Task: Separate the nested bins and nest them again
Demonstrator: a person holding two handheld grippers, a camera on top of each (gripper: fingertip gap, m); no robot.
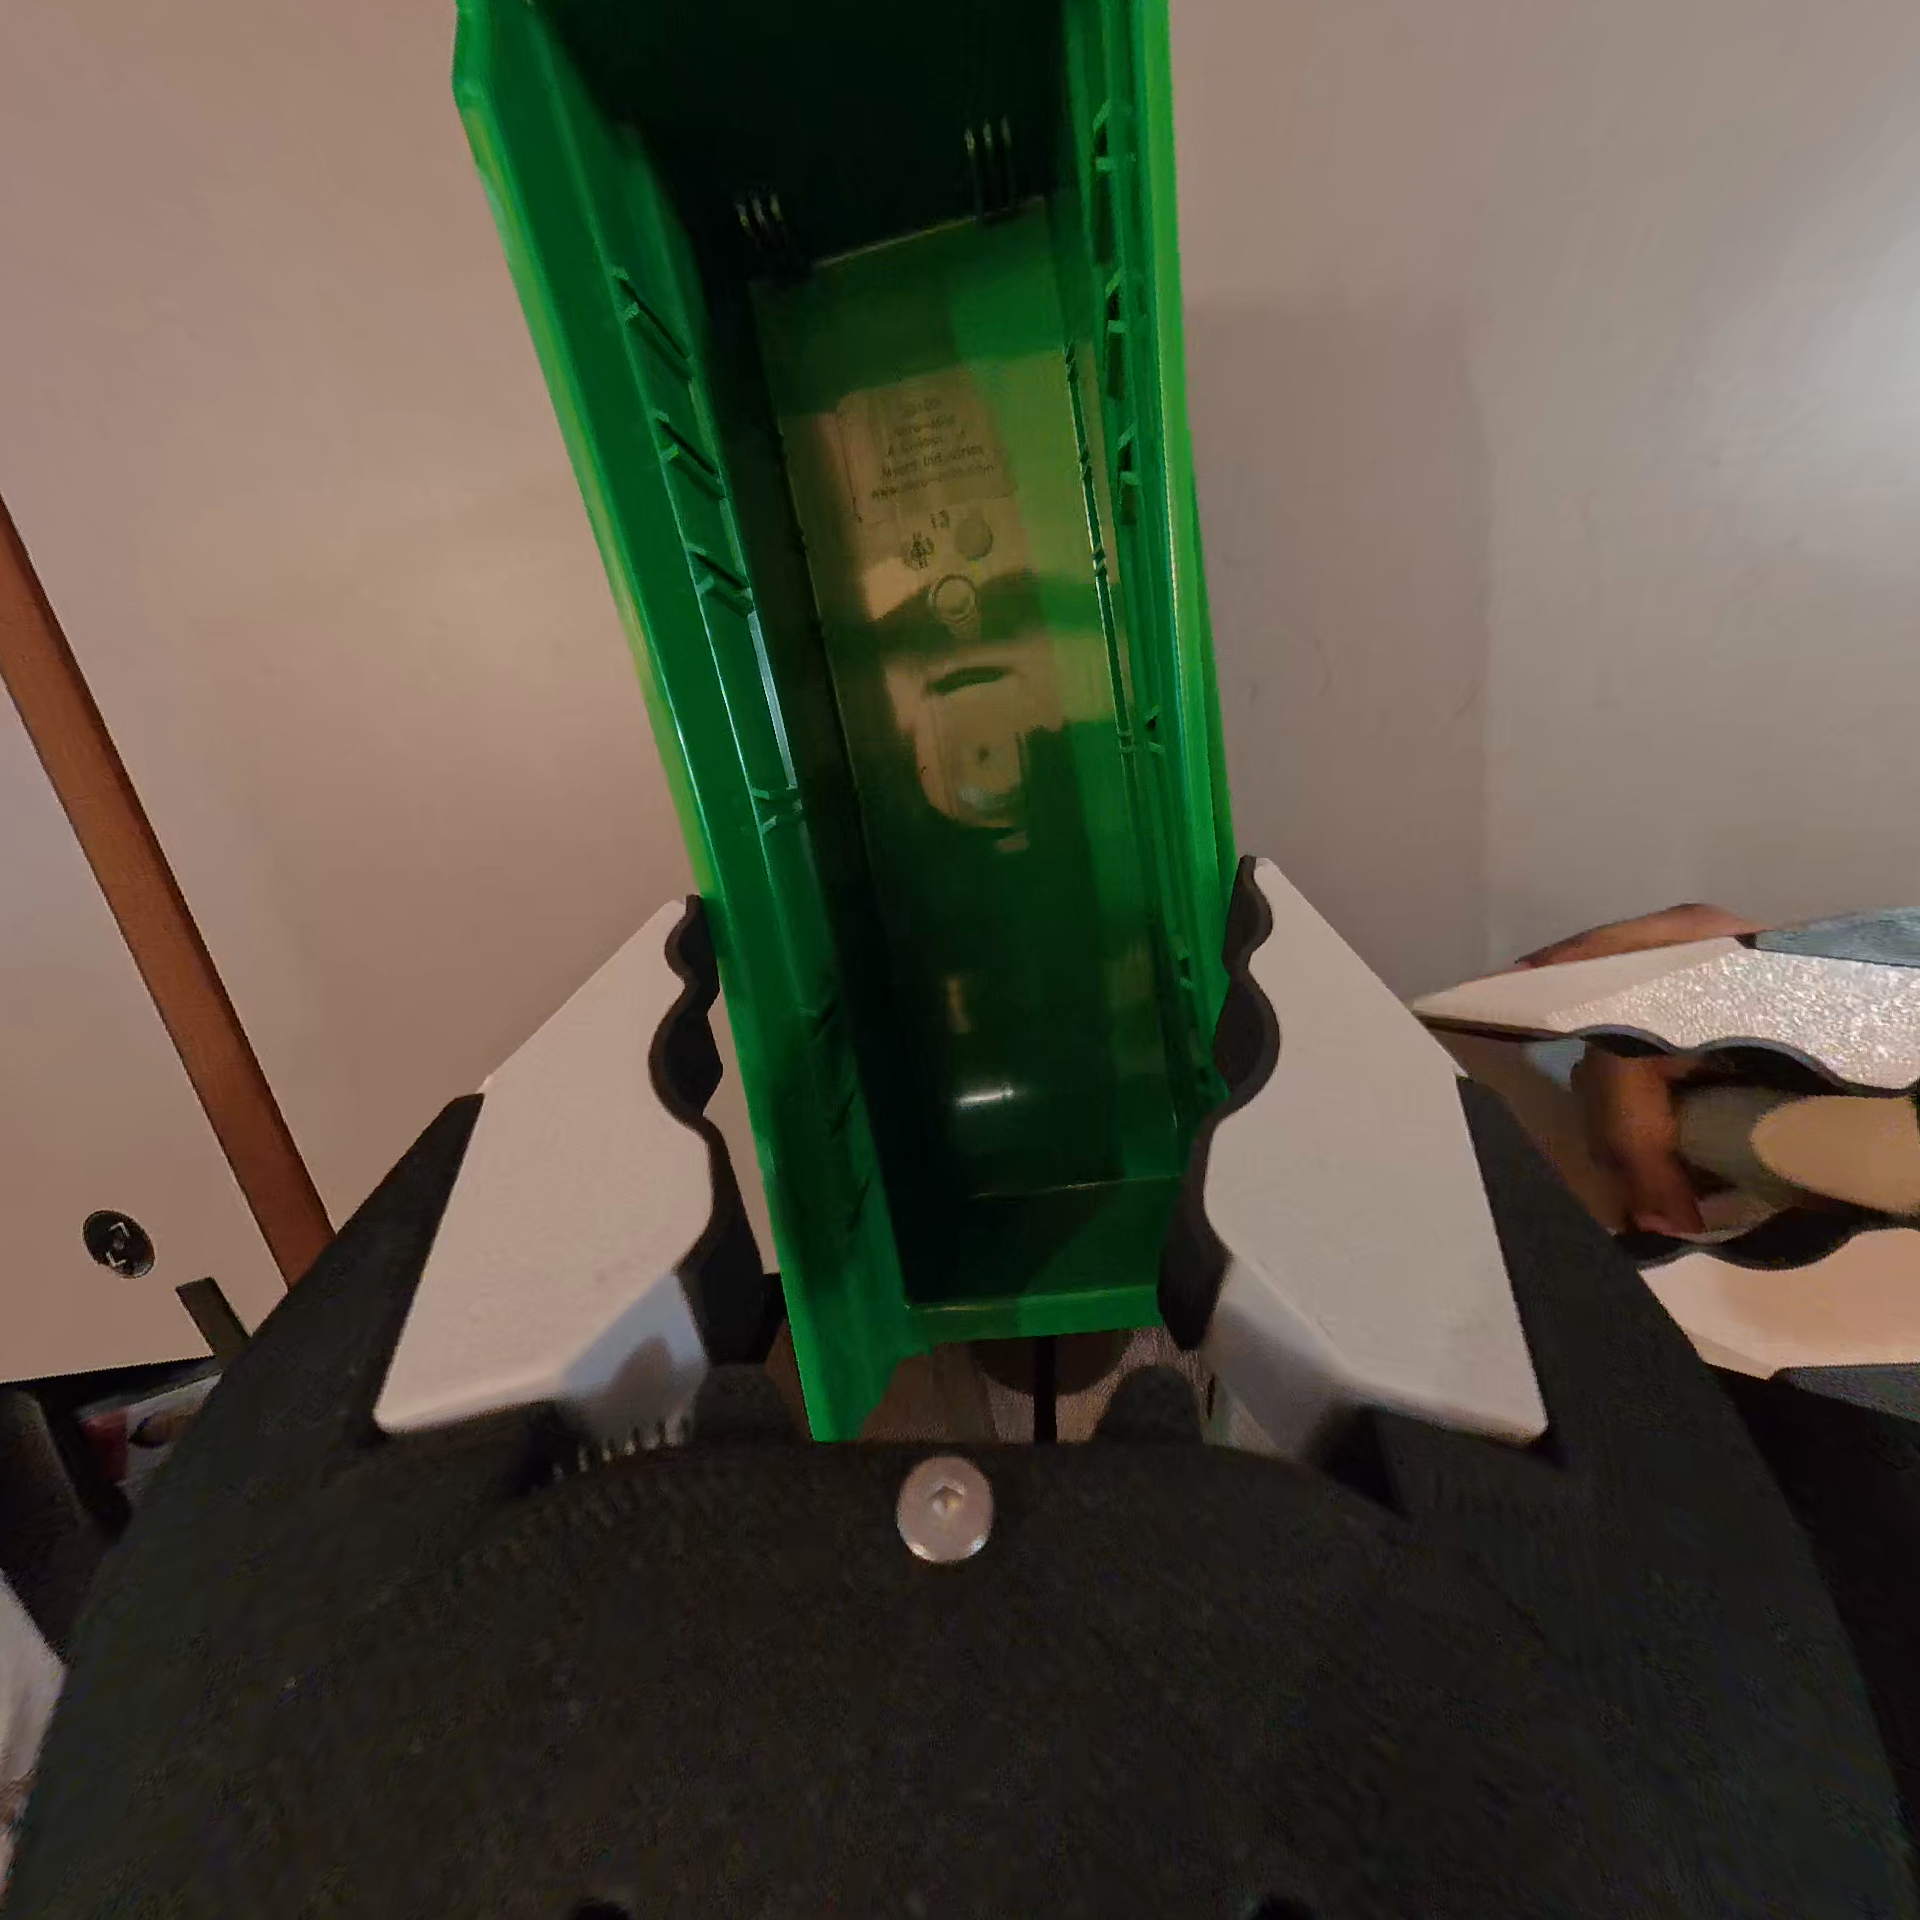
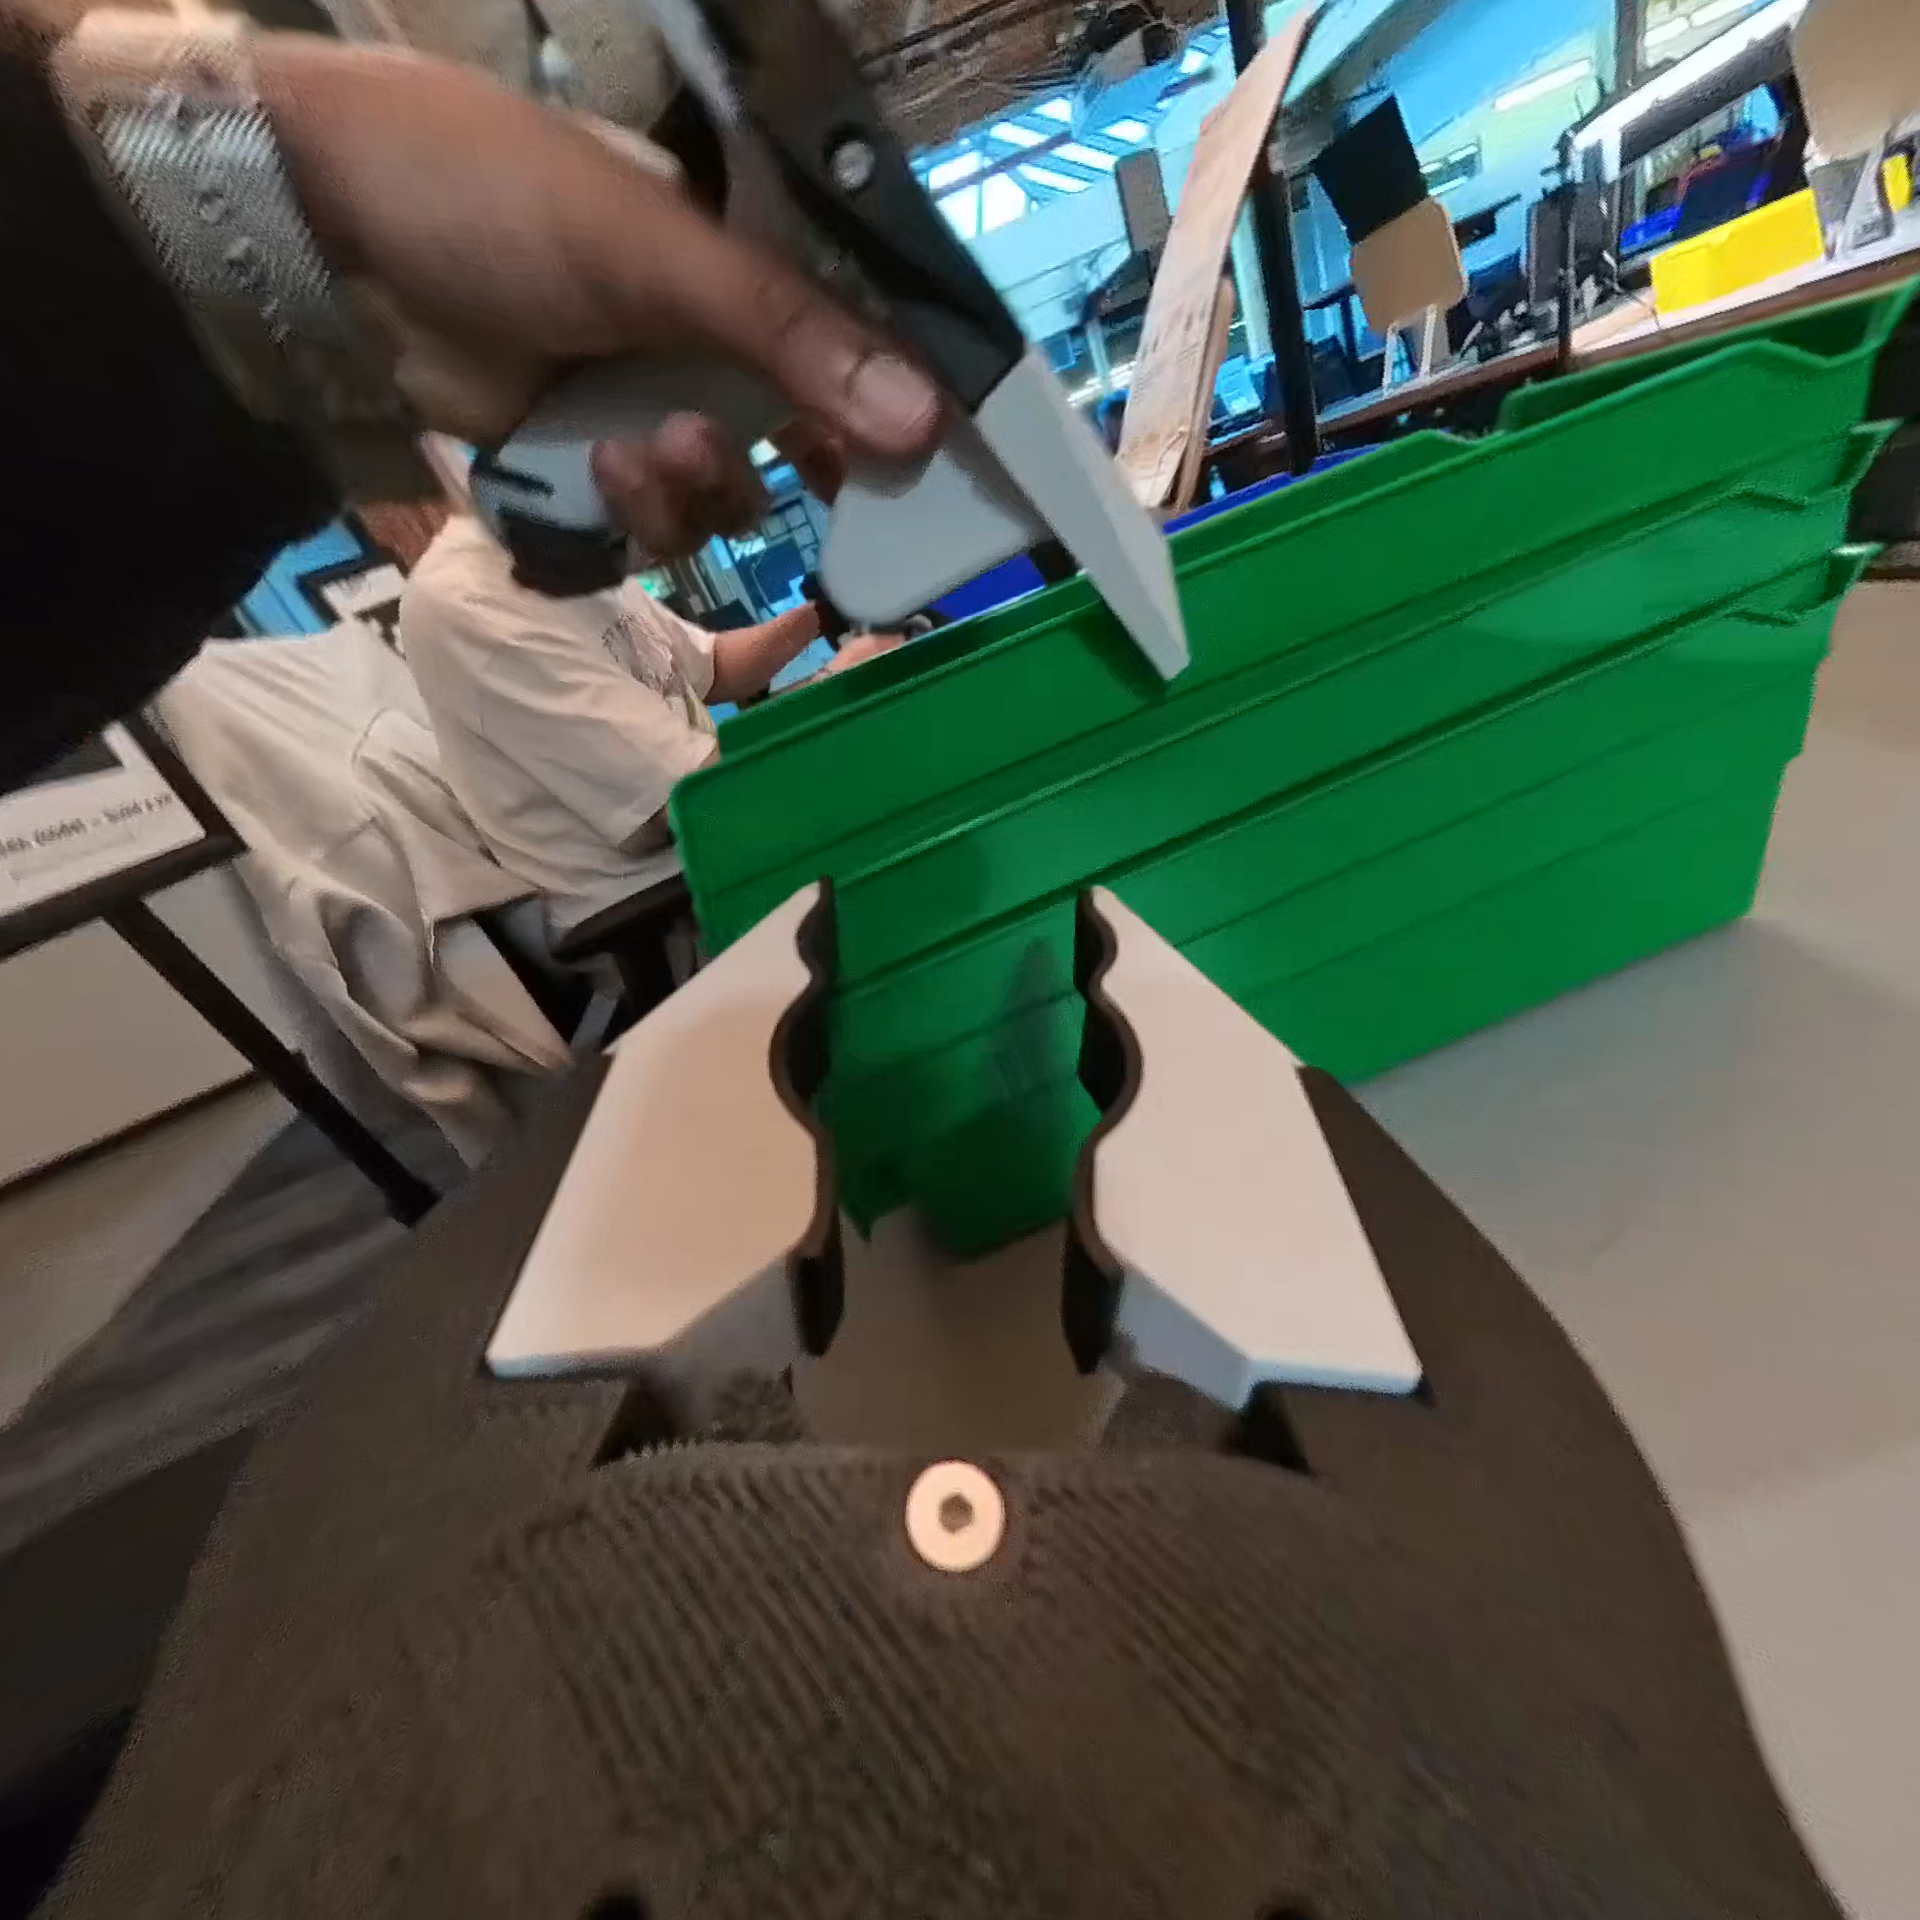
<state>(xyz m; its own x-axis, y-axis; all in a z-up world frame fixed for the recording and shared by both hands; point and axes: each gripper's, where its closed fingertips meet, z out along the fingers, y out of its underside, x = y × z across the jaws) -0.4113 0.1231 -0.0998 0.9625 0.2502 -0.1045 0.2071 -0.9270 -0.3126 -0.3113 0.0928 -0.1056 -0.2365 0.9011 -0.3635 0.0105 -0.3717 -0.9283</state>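
A: Left wrist view. What does your left gripper hold?

B: A green bin, long and narrow, running from 6 o'clock up to 12 o'clock and out of the top edge. Your fingers stand at the bin's two long walls near its close end, black pads against the plastic, spread as wide as the bin; the grip looks closed on it. You look into its open interior, where a pale label shows through the floor. Behind is a plain wall.

A: And at 3 o'clock?

B: Your right gripper, seen side-on with a hand behind it; its fingers are apart.

A: Right wrist view. State of your right gripper?

B: Part open. Between the fingers lies the near end of a green stack of nested bins, but whether the pads touch it cannot be told.

A: Where is the stack?

B: On a grey table, stretching from centre toward 2 o'clock. At 11 o'clock your hand holds the left gripper, one finger tip at the top bin's rim. A seated person shows at 9 o'clock.
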